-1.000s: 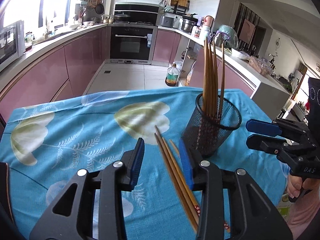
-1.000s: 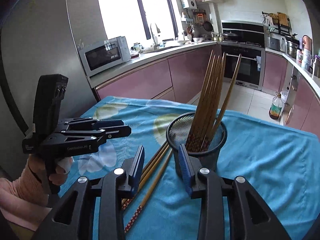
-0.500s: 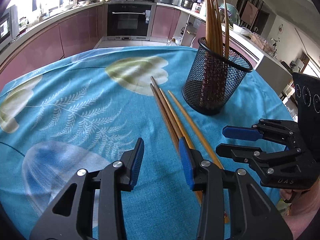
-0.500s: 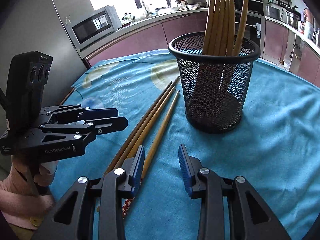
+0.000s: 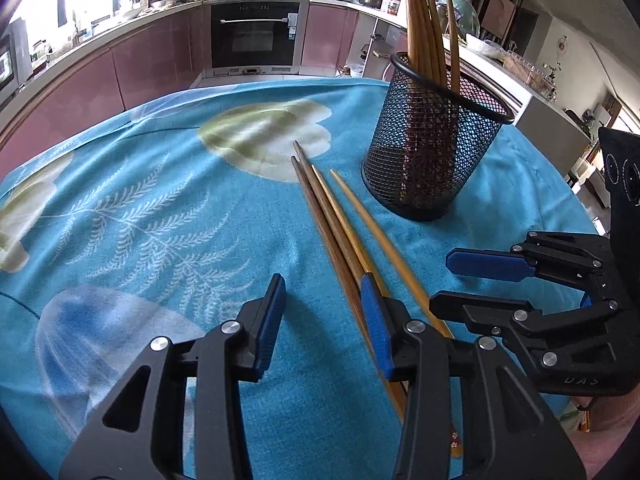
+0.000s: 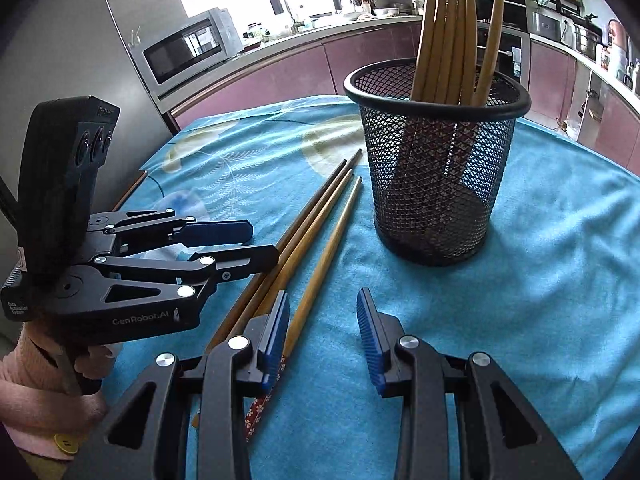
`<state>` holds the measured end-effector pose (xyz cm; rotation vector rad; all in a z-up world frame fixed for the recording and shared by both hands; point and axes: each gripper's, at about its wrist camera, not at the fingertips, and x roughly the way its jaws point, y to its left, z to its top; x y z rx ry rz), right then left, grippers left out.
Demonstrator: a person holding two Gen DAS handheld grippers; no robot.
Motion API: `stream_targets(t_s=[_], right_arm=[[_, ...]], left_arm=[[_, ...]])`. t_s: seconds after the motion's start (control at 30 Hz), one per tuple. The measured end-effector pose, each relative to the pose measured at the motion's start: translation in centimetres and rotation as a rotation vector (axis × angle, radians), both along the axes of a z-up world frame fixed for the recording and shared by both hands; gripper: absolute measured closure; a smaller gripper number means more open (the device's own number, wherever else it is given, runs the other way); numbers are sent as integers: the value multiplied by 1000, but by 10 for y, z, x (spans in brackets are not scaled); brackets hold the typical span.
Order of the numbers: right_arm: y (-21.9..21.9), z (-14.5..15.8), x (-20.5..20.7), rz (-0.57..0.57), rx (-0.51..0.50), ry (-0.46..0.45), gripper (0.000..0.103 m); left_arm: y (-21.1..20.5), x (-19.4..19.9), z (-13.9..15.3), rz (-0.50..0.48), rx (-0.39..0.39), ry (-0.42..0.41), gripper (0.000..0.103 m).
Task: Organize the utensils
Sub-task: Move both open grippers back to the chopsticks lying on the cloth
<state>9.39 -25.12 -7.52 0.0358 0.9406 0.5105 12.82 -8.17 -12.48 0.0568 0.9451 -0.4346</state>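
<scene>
Chopsticks (image 5: 340, 224) flat on cloth (image 5: 160, 208), perhaps four, beside mesh holder (image 6: 436, 168)

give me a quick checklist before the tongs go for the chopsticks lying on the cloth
1. Left tongs open: ok.
2. Right tongs open: ok.
3. Loose chopsticks lying flat beside the mesh holder, in reach: ok.
4. One chopstick sitting alone between the jaws of either tongs: not ok, both pairs are beside the bundle.
5. Holder upright with room at its rim: ok.
6. The two tongs apart from each other: ok, though close.
</scene>
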Motion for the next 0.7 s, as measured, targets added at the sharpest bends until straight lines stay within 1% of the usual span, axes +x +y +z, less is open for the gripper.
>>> stream_targets(t_s=[0.13,0.23,0.37,0.53,0.63,0.7], right_arm=[[1,-1,1,1,-10,-3,70],[4,-2,1,4,-20,-8,70],[8,-4,2,1,-47,-16,70],[13,-5,6,-1,-52,-20,70],[15,-6,9,-7,-64,-23,71],[19,-6,11,-10,-75,-28,72]], left_arm=[[-1,0,0,0,19,-11,63],[-3,-1,0,6,58,-31,62],[-1,-2,0,6,55,-29,66],[6,-4,0,19,43,-22,75],[9,-4,-1,20,30,-12,75],[9,-2,-1,25,35,-11,72]])
